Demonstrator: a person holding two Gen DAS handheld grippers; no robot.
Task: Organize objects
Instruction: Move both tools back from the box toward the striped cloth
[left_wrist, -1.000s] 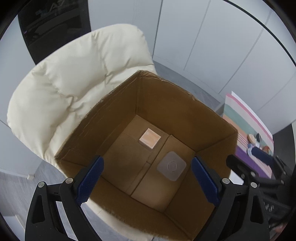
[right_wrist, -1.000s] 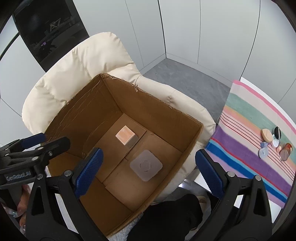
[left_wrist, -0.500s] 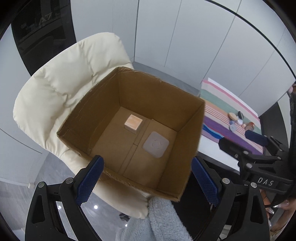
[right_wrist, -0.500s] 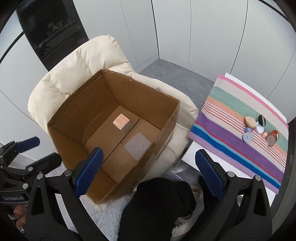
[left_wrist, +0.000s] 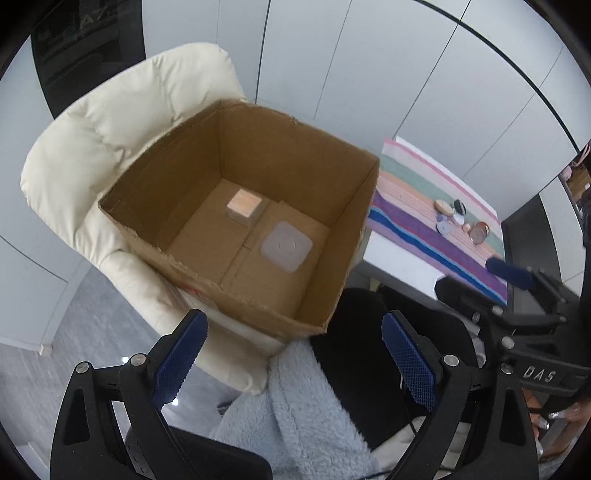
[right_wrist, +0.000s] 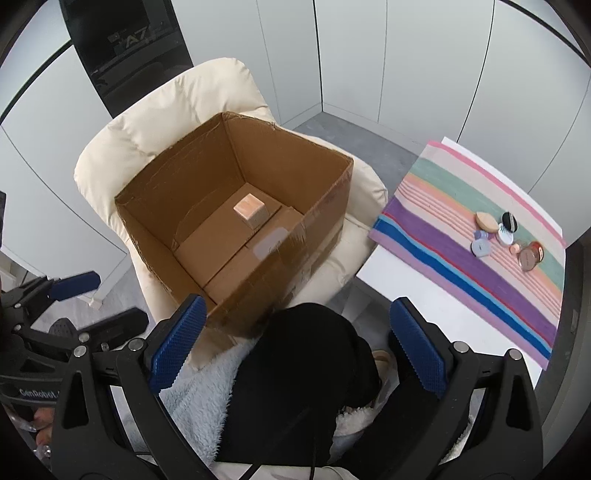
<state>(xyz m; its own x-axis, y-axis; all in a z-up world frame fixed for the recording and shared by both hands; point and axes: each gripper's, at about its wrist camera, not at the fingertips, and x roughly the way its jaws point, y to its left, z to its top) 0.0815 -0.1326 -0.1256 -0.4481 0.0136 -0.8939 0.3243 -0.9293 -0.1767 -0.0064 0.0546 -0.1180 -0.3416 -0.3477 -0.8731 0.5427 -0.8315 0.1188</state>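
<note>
Cardboard box (left_wrist: 332, 177) was seen open-topped on a cream armchair (left_wrist: 122, 140). Inside the box a small wooden cube (left_wrist: 243, 205) and, beside it, a flat grey square pad (left_wrist: 286, 245) were found. To the right of the box, small round items (right_wrist: 506, 236) were laid on a striped cloth (right_wrist: 461, 266). Left gripper (left_wrist: 291, 365) and right gripper (right_wrist: 295, 350) were held spread wide and empty, short of the box.

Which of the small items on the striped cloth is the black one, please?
The black item is the dark round piece at the far side of the cluster on the striped cloth, just beyond the tan oval piece; the others are pale, blue or reddish.
</note>
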